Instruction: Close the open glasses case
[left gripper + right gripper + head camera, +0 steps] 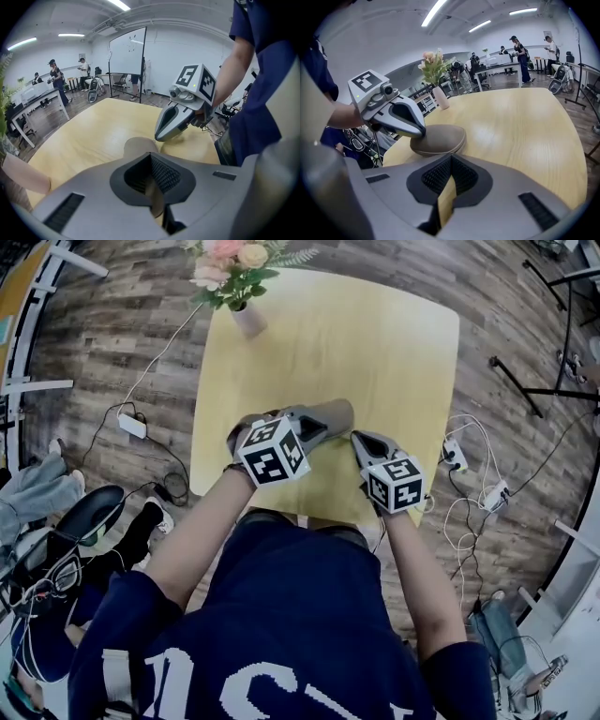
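Brown glasses case, lid down, lying on yellow table near the edge closest to the person. Tip of left gripper set on the case's top, jaws pressed together, nothing between them. Right gripper just beside the case, jaws likewise together and empty, tip low over the tabletop. Vase of flowers at the far edge, well apart.

Right gripper had its jaws pressed together, nothing in them. Left gripper tip sat on the shut brown case on the table, flowers behind.
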Motion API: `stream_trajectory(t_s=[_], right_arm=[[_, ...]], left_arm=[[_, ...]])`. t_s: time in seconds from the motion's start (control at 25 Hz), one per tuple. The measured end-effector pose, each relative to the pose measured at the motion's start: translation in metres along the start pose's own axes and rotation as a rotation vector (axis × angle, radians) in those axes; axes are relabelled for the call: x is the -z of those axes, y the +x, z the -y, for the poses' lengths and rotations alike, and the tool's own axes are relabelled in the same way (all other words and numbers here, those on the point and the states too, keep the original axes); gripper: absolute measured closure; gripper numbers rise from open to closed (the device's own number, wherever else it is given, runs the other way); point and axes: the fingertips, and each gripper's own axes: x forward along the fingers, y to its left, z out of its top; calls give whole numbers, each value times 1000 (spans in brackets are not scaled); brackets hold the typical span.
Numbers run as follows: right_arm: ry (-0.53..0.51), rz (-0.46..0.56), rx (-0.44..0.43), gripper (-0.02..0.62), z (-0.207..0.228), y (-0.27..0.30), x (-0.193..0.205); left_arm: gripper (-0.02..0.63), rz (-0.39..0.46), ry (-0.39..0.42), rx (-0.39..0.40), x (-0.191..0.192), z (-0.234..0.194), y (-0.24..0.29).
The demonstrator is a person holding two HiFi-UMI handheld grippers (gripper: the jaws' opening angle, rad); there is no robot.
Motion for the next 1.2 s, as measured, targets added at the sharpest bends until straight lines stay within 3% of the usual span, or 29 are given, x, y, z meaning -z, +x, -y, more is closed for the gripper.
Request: stream_trajectory(t_s=[0.24, 0.4, 0.68, 0.92, 1.2], right_arm=[[-16, -35, -108, 572, -58, 6, 23], [8, -27, -131, 572, -76, 19, 24], [-87, -64, -146, 572, -65, 14, 24], [-147, -96, -84, 572, -23, 1, 24], [-391, -170, -166, 572, -2, 15, -2]], left_arm=[[594, -38, -20, -52, 12, -5, -11], [594, -44, -31, -73, 15, -12, -12], [594, -11, -65, -41, 14, -12, -13], [594, -4, -83, -23, 15, -10, -11], [594, -18, -78, -35, 17, -17, -15]])
